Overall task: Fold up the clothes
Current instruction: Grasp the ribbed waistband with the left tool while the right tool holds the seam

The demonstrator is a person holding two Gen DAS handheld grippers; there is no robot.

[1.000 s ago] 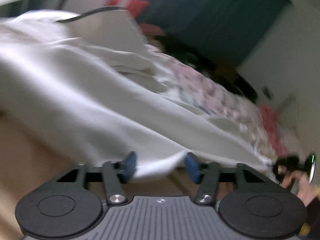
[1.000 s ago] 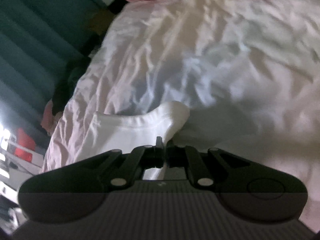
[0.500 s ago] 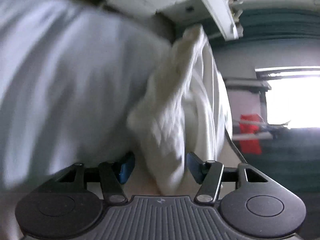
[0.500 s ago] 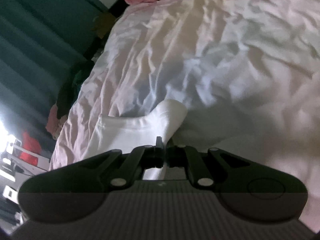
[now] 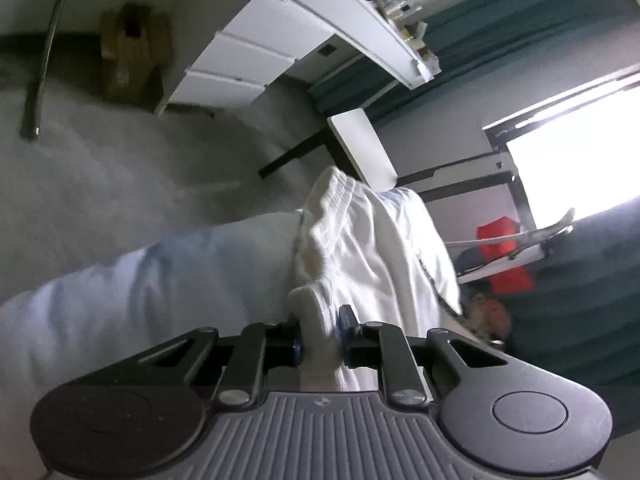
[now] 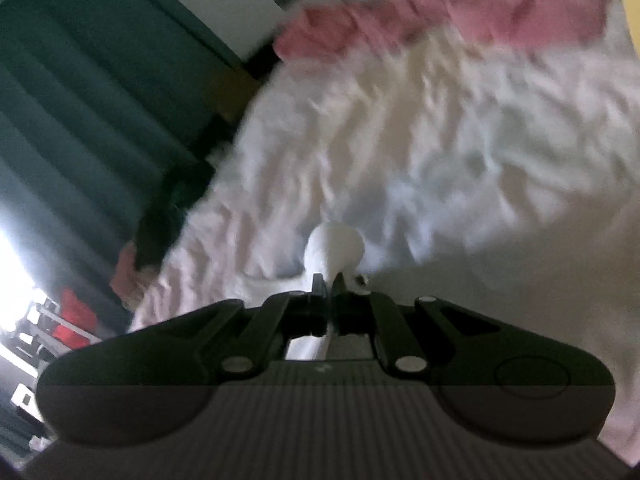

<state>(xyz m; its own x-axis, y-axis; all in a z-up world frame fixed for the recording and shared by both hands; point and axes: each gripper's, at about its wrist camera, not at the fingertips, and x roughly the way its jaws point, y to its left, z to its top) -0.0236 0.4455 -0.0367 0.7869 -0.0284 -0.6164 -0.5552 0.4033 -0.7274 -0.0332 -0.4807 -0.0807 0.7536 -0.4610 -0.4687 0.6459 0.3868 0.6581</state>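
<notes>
A white garment [image 5: 360,240] with a gathered elastic band hangs bunched in the left wrist view. My left gripper [image 5: 320,338] is shut on a fold of it, the cloth pinched between the blue pads. In the right wrist view my right gripper [image 6: 329,284] is shut on another part of the white garment [image 6: 334,246], which sticks up as a rounded lump above the fingertips. The rest of the garment trails down to the left under the gripper.
A white crumpled bedsheet [image 6: 440,140] fills the right wrist view, with pink clothes [image 6: 440,20] at its far end. Dark teal curtains [image 6: 80,100] hang at left. The left wrist view shows white drawers [image 5: 248,60], a bright window [image 5: 580,160] and a red item [image 5: 504,252].
My left gripper has closed on the white garment and swung away from the bed toward the room. My right gripper has kept its grip and the view has shifted and blurred.
</notes>
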